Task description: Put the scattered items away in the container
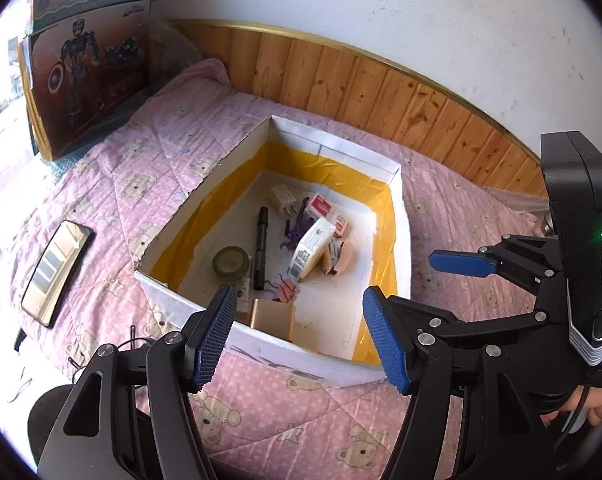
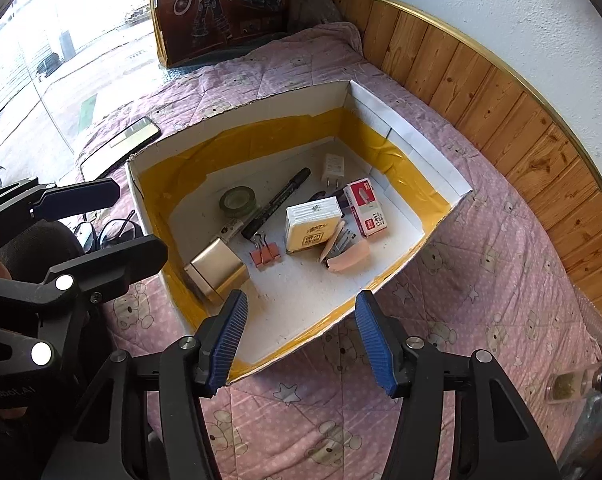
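You have a pink blanket (image 1: pixel 133 184) with little bears under everything. On it sits the big white box (image 1: pixel 405 248) with yellow tape inside. A tall toy box (image 1: pixel 89 80) with a robot picture stands far off at the top of the bed, and a dark phone (image 1: pixel 57 268) lies flat on the blanket, well apart from the white box on its left.

Your left tongs (image 1: pixel 301 340) hang over the near wall of the white box. They are wide apart and hold nothing. Your right tongs (image 2: pixel 301 340) hang over the near corner of the white box. They are wide apart too, with nothing between them. In the left view you see your right tongs off to the right side of the box, above the blanket.

All the small things lie inside the box, past the tips of both tongs. Nearest to your tongs is the gold block (image 2: pixel 217 276), against the near wall. Then come the white packet (image 2: pixel 313 228) in the middle, the red and white box (image 2: pixel 367 208) beside it, and the peach stapler (image 2: pixel 345 252) touching the packet. The black pen (image 2: pixel 277 204) lies slanted beside the green tape roll (image 2: pixel 239 201). The white plug (image 2: pixel 333 172) lies near the far wall. The orange clip (image 2: pixel 265 255) lies between the gold block and the packet.
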Available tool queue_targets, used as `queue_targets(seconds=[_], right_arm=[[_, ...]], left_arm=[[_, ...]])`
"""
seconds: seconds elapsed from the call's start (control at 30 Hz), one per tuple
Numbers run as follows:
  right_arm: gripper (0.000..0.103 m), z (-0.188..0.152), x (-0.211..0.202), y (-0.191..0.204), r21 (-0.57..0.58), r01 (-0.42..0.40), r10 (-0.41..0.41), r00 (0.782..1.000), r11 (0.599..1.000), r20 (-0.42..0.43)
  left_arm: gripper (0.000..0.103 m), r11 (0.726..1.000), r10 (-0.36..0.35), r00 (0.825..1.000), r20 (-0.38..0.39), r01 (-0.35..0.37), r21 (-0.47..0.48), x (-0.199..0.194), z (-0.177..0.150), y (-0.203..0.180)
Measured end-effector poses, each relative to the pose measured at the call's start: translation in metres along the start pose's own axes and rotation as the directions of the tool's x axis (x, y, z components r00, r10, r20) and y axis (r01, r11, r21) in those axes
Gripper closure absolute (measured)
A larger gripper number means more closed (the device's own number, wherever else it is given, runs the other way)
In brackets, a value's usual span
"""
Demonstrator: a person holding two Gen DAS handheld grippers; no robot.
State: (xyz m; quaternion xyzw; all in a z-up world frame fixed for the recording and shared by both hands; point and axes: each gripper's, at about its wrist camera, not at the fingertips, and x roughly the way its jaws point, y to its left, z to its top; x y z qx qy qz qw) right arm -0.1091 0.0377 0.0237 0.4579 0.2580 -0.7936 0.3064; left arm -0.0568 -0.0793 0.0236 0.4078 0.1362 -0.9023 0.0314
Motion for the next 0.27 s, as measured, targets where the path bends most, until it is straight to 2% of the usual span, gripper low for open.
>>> queue_targets(seconds=[0.27], right_arm=[[0.045,-0.0047,-0.0026,0.0023,-0.002,0.001,-0.001,1.000,1.000,0.001]], left_arm=[[0.035,1.000,0.004,1.000,0.000,-0.004,0.016,-0.0066,-0.0028,-0.0065]])
